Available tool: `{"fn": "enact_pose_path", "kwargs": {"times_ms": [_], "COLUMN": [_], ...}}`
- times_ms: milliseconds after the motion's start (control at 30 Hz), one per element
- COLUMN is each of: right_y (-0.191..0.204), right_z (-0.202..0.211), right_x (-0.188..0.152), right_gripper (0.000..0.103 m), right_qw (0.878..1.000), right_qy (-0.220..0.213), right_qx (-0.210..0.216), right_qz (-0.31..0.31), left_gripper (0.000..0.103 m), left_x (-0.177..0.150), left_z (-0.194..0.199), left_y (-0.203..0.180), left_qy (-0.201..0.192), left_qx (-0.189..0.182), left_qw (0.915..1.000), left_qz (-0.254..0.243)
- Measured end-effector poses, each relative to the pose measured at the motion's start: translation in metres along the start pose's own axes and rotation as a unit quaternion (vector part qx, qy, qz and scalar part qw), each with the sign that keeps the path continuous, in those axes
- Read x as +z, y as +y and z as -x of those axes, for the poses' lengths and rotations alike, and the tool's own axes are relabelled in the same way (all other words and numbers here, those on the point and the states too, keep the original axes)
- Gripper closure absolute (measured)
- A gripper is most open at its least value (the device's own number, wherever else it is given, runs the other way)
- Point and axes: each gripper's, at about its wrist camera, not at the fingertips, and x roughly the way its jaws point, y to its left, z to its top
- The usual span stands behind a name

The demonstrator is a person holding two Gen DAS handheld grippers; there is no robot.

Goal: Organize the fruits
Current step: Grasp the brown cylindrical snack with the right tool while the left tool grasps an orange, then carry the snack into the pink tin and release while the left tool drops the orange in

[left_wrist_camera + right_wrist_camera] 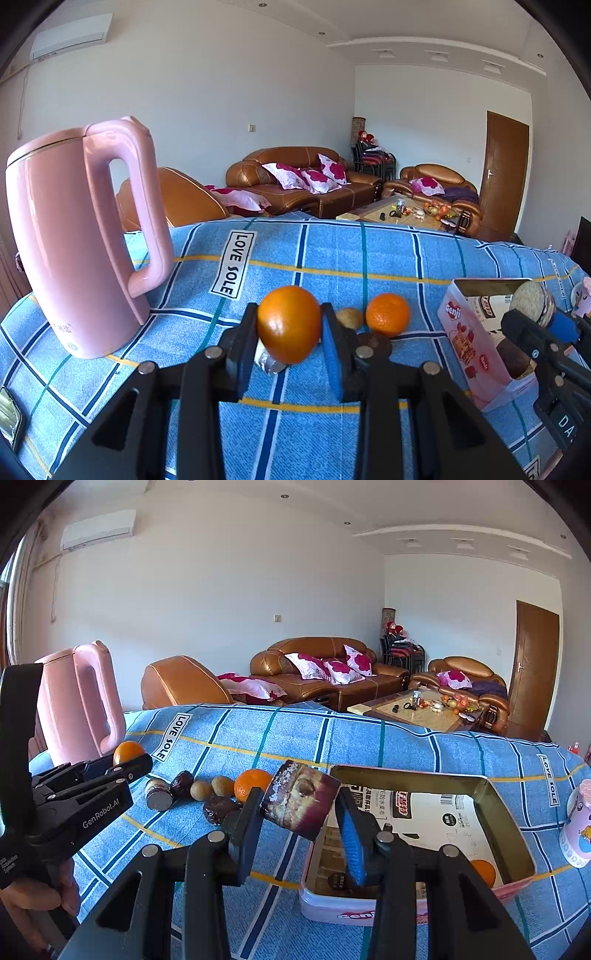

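Note:
My left gripper (289, 328) is shut on an orange (289, 325) and holds it above the blue checked cloth; it shows in the right wrist view (125, 762) at far left. My right gripper (301, 808) is shut on a purple sweet potato chunk (300, 799), held at the left rim of the pink tin box (417, 914). The box holds one orange (484, 872). On the cloth lie a second orange (251, 783), two small brown round fruits (212, 788), dark dates (218, 809) and another sweet potato piece (158, 794).
A tall pink kettle (81, 236) stands on the left of the table. A pink cup (578, 829) stands at the right edge. A phone (9, 419) lies at the near left edge. Sofas and a coffee table are beyond.

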Motion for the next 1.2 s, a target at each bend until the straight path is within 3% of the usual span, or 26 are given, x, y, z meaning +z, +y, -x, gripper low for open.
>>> {"fn": "enact_pose_path", "kwargs": {"times_ms": [667, 1200], "right_y": [-0.003, -0.036], "right_z": [0.009, 0.021], "right_x": [-0.010, -0.014], "right_gripper": [0.061, 0.061], "right_qw": [1.000, 0.999], "right_qy": [0.008, 0.003], "right_qx": [-0.019, -0.049], "right_qz": [0.012, 0.012], "left_gripper": [0.069, 0.069], "left_x": [-0.009, -0.012], "left_z": [0.021, 0.022], "left_y": [-0.038, -0.075], "left_qy": [-0.004, 0.003], "left_qx": [0.019, -0.004], "left_qw": [0.9997, 0.9994], "left_qz": [-0.017, -0.033]}}
